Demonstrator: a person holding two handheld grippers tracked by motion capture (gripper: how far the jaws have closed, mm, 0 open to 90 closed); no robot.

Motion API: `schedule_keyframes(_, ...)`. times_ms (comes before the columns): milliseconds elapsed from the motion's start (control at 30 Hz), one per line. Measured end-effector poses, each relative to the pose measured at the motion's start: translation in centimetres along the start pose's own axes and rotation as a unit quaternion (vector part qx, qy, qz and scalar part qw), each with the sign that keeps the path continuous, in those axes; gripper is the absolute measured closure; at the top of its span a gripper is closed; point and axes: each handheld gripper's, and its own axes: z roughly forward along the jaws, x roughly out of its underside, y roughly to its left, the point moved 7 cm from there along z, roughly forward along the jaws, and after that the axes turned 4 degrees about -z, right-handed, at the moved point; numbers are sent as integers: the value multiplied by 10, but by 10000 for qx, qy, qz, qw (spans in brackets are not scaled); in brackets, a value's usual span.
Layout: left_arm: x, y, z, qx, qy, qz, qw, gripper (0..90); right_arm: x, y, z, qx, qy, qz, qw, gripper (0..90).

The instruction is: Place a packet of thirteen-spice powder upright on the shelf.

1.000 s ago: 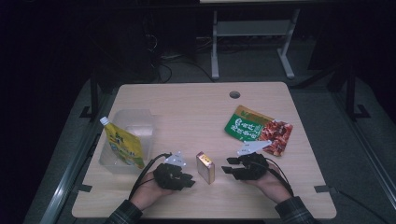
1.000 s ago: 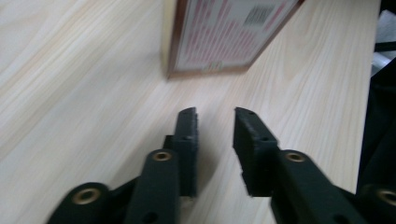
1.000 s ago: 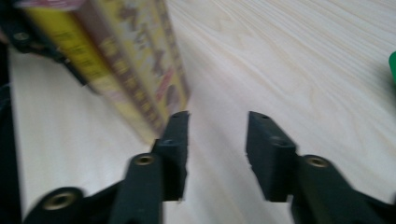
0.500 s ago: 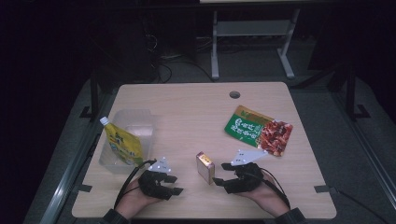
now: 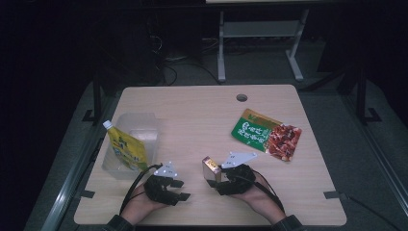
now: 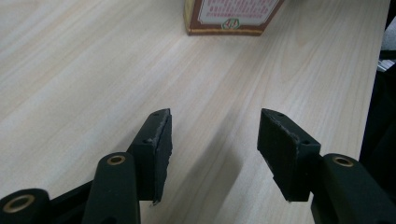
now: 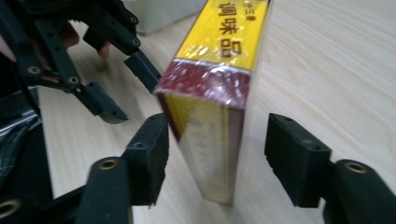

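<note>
A small yellow and red box (image 5: 210, 169) wrapped in clear film stands upright on the wooden table (image 5: 202, 115) near its front edge. My right gripper (image 5: 219, 182) straddles this box (image 7: 210, 93). In the right gripper view (image 7: 217, 140) the jaws have just been closing; the left pad sits close to the box and the right pad stands clear of it. My left gripper (image 5: 180, 190) lies to the left of the box. Its jaws (image 6: 212, 140) have just been opening, with only bare table between them, and the box's base (image 6: 229, 18) is ahead.
A yellow spouted pouch (image 5: 126, 148) leans in a clear plastic container (image 5: 139, 122) at the left. A green and red snack packet (image 5: 267, 134) lies flat at the right. A round cable hole (image 5: 241, 97) sits near the far edge. My left gripper (image 7: 122, 88) shows beyond the box.
My right gripper has slid left until its jaws stand on either side of the box. The left gripper has drawn back a little to the left and opened. The box stays put.
</note>
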Motion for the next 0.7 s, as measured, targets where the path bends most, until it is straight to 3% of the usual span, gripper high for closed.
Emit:
schedule_keyframes(333, -3, 1, -3, -87, -104, 152, 9998, 418, -2, -9, -6, 171, -120, -89, 9997, 658)
schedule_keyframes(700, -4, 2, -4, -158, -151, 188, 9996, 374, -5, -15, -13, 209, -174, -267, 9993, 669)
